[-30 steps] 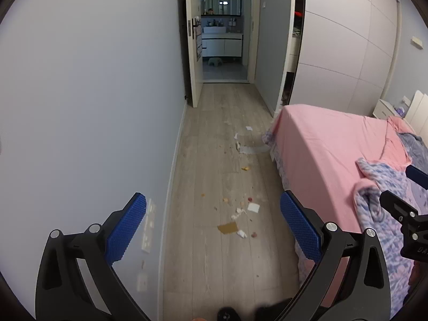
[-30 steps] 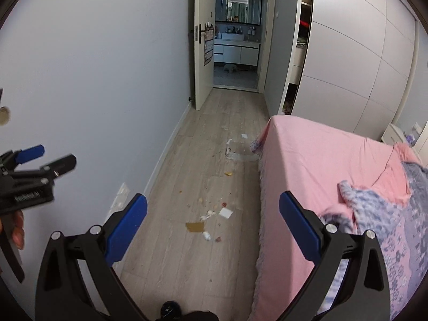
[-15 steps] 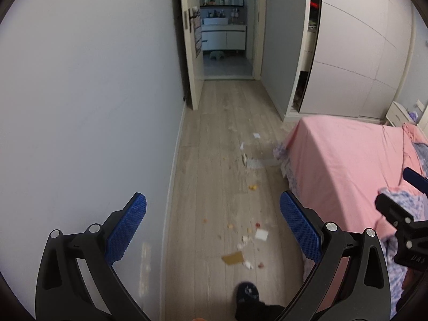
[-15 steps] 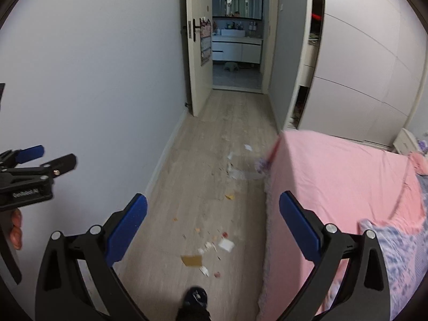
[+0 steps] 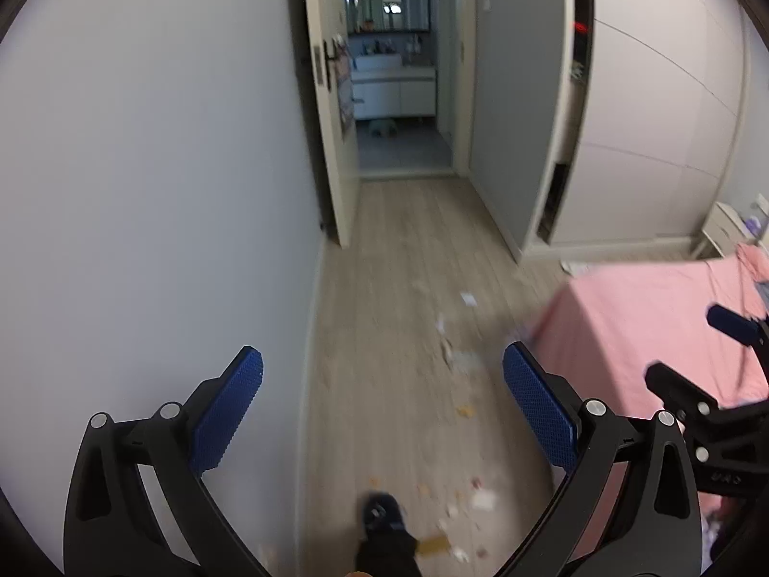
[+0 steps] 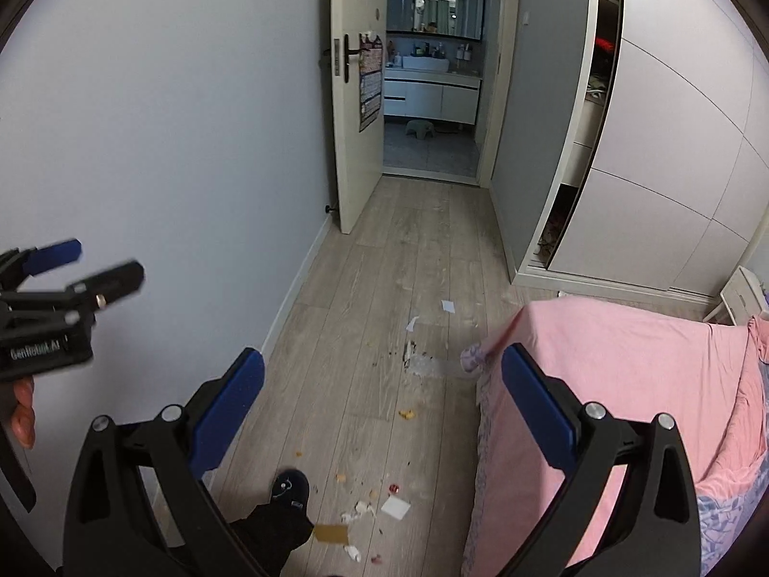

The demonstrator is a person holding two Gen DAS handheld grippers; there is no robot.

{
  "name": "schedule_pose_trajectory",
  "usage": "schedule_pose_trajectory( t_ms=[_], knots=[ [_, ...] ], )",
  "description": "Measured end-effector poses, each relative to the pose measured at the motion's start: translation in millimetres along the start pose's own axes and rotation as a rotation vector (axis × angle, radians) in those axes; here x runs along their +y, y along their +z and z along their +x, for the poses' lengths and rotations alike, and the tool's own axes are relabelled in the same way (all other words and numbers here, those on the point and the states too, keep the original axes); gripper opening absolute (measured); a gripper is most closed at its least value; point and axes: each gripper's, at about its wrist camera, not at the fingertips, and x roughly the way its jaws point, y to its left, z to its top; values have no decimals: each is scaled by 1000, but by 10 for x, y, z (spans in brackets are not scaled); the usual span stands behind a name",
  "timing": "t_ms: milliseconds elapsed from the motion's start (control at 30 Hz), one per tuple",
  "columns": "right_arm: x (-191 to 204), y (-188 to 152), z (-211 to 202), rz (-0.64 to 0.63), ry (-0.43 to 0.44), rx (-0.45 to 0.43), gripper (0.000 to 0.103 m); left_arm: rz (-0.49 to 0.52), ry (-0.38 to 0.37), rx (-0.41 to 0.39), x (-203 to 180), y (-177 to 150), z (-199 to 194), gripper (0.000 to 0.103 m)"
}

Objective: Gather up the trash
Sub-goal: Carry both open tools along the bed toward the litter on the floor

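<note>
Bedroom floor (image 6: 384,264) lying strewn with paper scraps (image 6: 396,507) — below and ahead of the right gripper (image 6: 382,404) and left gripper (image 5: 382,404), both gaping wide, holding nothing.

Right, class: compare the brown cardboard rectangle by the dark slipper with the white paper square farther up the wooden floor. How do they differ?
The brown cardboard rectangle is tan and oblong; the white paper square is white and nearly square. The cardboard lies beside the dark slipper, amid the nearest crumbs; the paper lies far up the floor, towards the door. Both lie flat, uncollected.
</note>
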Motion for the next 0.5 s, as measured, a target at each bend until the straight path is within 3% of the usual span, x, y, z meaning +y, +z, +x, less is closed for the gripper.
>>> schedule_pose_trajectory(
  t_ms=[200, 500],
  knots=[
    [119, 627, 702, 31, -67, 56, 96, 53, -72, 21, 267, 685, 896, 97],
    [101, 1561, 1444, 104, -173, 19, 96, 156, -197, 37, 370, 1621, 1969, 97]
  ],
)
